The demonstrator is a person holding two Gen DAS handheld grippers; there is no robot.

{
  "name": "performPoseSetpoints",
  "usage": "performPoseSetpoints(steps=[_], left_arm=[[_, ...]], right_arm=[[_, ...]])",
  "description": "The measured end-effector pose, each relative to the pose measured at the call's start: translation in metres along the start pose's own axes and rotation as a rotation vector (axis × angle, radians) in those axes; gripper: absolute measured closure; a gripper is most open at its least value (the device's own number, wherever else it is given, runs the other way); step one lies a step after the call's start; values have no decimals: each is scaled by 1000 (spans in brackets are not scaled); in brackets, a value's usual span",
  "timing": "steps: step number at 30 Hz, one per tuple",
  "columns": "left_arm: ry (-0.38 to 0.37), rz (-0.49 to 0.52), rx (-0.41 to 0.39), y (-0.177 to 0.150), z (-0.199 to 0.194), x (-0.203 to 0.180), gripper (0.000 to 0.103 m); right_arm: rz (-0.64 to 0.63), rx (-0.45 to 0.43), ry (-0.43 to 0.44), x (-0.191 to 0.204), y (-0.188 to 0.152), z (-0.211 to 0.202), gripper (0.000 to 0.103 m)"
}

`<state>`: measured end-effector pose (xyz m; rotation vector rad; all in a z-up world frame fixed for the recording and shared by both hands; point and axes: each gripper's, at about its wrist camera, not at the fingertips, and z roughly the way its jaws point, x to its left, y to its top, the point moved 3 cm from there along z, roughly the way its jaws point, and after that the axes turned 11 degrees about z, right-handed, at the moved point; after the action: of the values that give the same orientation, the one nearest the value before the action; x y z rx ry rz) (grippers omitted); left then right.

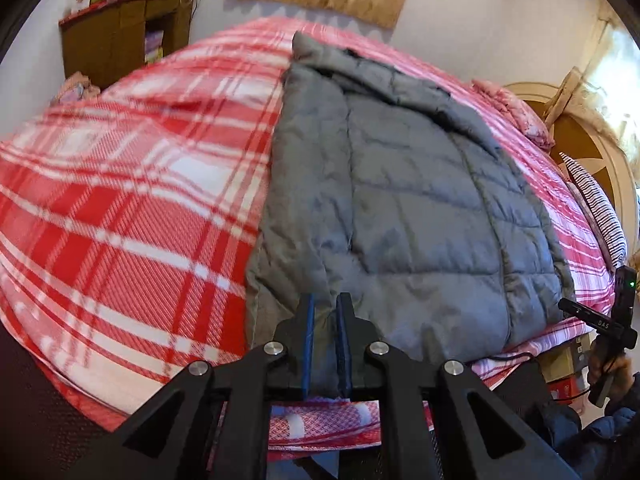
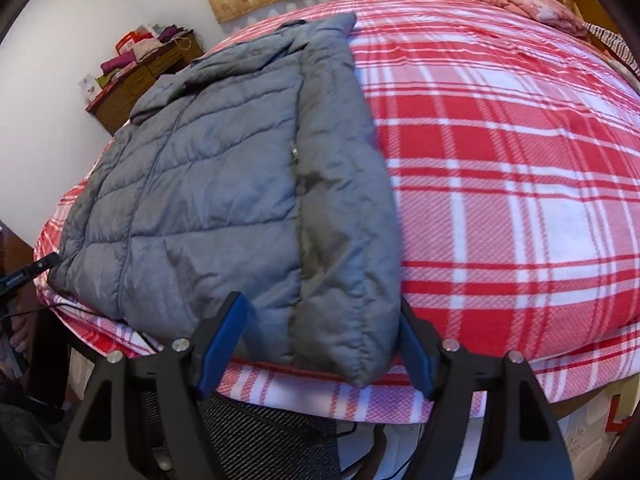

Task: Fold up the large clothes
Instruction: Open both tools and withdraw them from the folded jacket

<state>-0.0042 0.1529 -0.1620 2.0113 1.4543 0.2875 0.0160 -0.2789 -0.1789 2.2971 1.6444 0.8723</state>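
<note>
A grey quilted puffer jacket (image 1: pixel 408 200) lies lengthwise on the bed, hem toward me and collar at the far end, its sides folded in. In the right wrist view the jacket (image 2: pixel 224 184) fills the left half. My left gripper (image 1: pixel 325 308) is shut on the jacket's hem at its left corner, grey fabric pinched between the blue pads. My right gripper (image 2: pixel 320 312) is open, its fingers either side of the jacket's right hem corner, which hangs over the bed's front edge. The right gripper also shows at the right edge of the left wrist view (image 1: pixel 616 312).
A red and white plaid blanket (image 2: pixel 500 160) covers the bed. A wooden cabinet (image 1: pixel 120 40) with stacked clothes stands against the far wall. Pink bedding (image 2: pixel 520 0) and a striped pillow (image 1: pixel 600 208) lie near the wooden headboard (image 1: pixel 588 136). Curtains hang behind.
</note>
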Motion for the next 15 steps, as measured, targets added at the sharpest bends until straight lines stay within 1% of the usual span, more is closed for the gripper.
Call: performPoseSetpoints(steps=[3,6,7,8,9,10,11,12,13,14,15], left_arm=[[-13,-3,12,-1,4,-1,92],[29,20,55,-2,10,1,92],[51,10,61,-3,10,4,92],[43,-13,50,-2,8,7,92],[-6,-59,17,-1,2,10,92],[-84,-110,-31,0,-6,13,92],[-110,-134,-49,1,-10,15,92],[-100,-145,-58,2,-15,17,90],[-77,-147,-59,2,-18,19,80],[-69,-145,-57,1,-18,19,63],[-58,-145,-49,2,-16,19,54]], right_arm=[[-5,6,9,0,0,-1,36],[6,10,14,-2,0,0,36],[10,10,14,-2,1,0,36],[12,10,14,-1,1,0,36],[12,10,13,0,1,-1,36],[12,10,12,-1,1,-1,36],[14,7,9,-1,2,-3,36],[21,0,10,-2,4,-4,36],[29,-9,14,-3,5,-6,36],[37,-15,25,-4,5,-8,36],[44,-17,37,-5,6,-9,36]])
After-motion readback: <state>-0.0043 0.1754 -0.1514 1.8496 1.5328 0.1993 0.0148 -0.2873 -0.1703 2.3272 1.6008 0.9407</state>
